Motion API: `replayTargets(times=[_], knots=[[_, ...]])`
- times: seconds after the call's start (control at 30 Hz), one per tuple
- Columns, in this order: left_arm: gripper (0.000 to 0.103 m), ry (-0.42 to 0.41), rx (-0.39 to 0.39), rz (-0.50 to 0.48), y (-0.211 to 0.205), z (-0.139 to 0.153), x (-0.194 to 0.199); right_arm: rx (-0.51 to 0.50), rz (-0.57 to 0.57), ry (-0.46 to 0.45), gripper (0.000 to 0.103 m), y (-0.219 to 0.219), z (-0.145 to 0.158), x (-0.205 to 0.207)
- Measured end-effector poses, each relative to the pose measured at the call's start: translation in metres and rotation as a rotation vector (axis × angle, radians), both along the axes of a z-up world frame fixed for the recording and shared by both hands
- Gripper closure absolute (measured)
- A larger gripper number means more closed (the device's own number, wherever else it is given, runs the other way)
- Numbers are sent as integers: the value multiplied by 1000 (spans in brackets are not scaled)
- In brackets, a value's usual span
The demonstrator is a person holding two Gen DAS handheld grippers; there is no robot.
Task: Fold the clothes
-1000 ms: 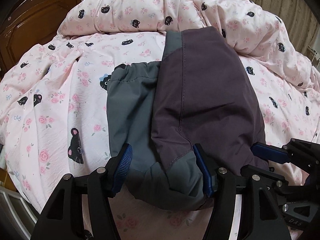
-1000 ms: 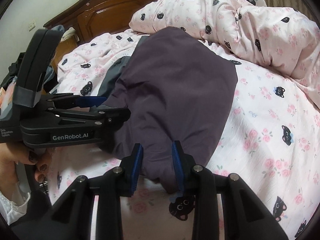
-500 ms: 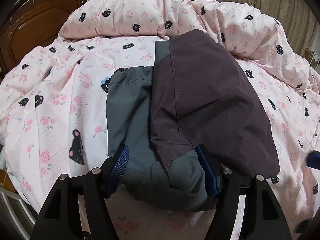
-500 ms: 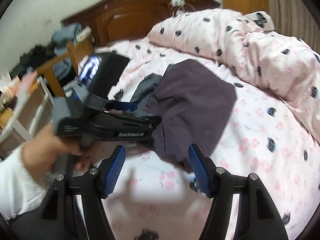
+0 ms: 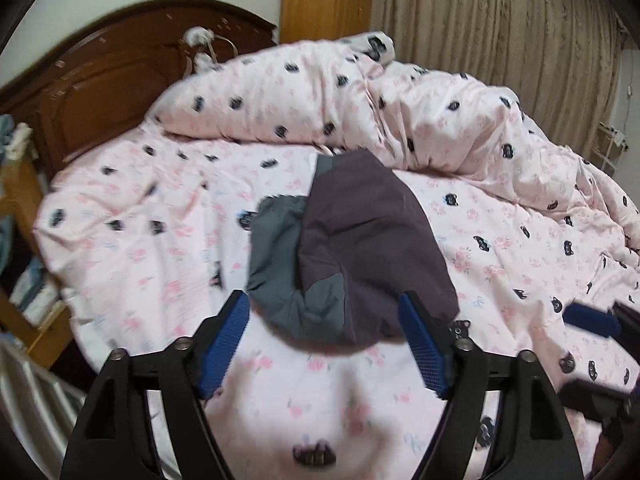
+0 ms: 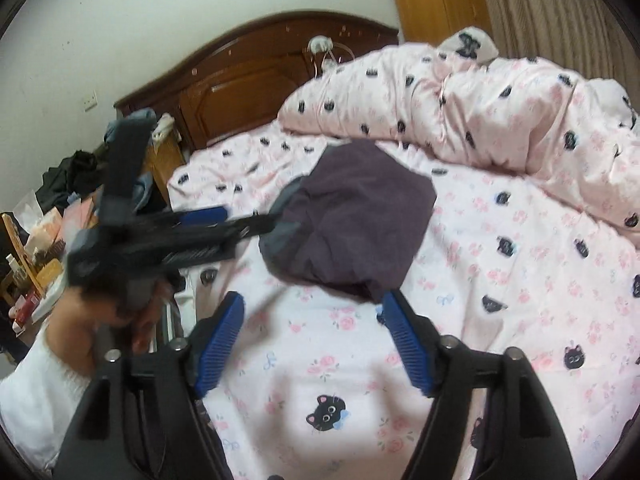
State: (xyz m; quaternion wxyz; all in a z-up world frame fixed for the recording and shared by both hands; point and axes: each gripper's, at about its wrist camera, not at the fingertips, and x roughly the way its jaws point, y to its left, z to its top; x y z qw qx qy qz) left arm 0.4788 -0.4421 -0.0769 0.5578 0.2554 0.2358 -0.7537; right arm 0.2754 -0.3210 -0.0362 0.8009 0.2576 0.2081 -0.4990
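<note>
Both jaws stand wide apart and hold nothing: the left gripper (image 5: 324, 344) and right gripper (image 6: 310, 342) hover just short of the folded purple-and-grey garment (image 5: 352, 256), which lies on the bed (image 5: 500, 248) before the bunched pink duvet (image 5: 400, 108).

One folded garment (image 5: 352, 256) lies on the bed, showing two colours of cloth: a dark purple part and a grey part at its nine o'clock side. One bed (image 5: 132, 248) carries it, with one pink printed sheet and one bunched duvet (image 5: 400, 108) in the same print at twelve o'clock. One wooden headboard (image 5: 100, 84) stands behind. Two grippers are in view: the left gripper (image 5: 324, 344) and the right gripper (image 6: 316, 344), each with two blue-padded fingers, four fingers (image 5: 224, 344) in all. One curtain (image 5: 500, 24) hangs at one o'clock.
</note>
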Motion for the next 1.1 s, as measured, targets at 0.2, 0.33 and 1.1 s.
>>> replayTargets(times=[0.2,0.33,1.1], knots=[[17,-60,-58,26,40,25,5,-38,-17,-4,20,12,11,-2],[17,-103,-72,28,56,28,5,-59,-26,-7,14,20,18,-3],[16,-135,-28,29,95,36,6,-95,-51,-15,1,57,41,-7]])
